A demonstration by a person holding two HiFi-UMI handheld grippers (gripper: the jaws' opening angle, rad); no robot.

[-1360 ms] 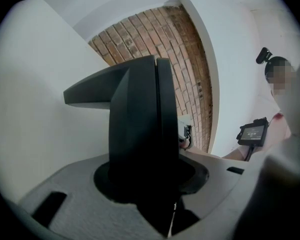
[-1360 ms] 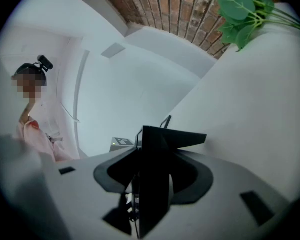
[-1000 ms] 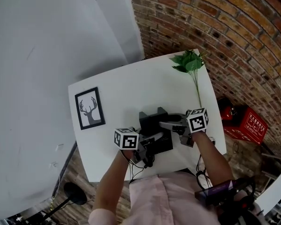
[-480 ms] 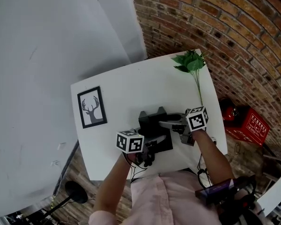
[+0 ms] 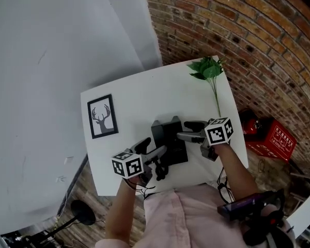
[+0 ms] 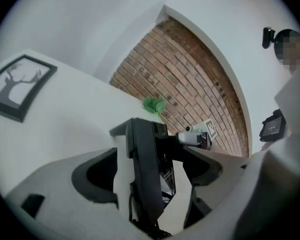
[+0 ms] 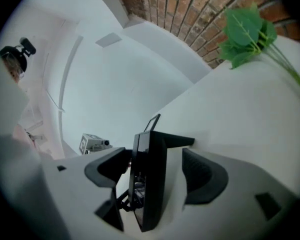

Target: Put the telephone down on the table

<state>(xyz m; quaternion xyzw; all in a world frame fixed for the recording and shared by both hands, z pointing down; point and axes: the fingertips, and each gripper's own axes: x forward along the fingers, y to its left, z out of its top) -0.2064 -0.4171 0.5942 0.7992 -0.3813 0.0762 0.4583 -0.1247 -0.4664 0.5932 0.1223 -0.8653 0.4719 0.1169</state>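
The telephone [image 5: 169, 141] sits on the white tabletop [image 5: 144, 94]. The left gripper [image 5: 151, 149] and the right gripper [image 5: 189, 130] have just been opening their jaws, which now stand spread with the telephone loose between them.

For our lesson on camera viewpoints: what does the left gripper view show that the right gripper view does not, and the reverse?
Only the left gripper view: the framed deer picture and the right hand-held gripper's marker cube. Only the right gripper view: the left hand-held gripper's marker cube. Both: the black telephone on the white table, between jaws that have just been opening, clear of it, the green plant and the brick wall.
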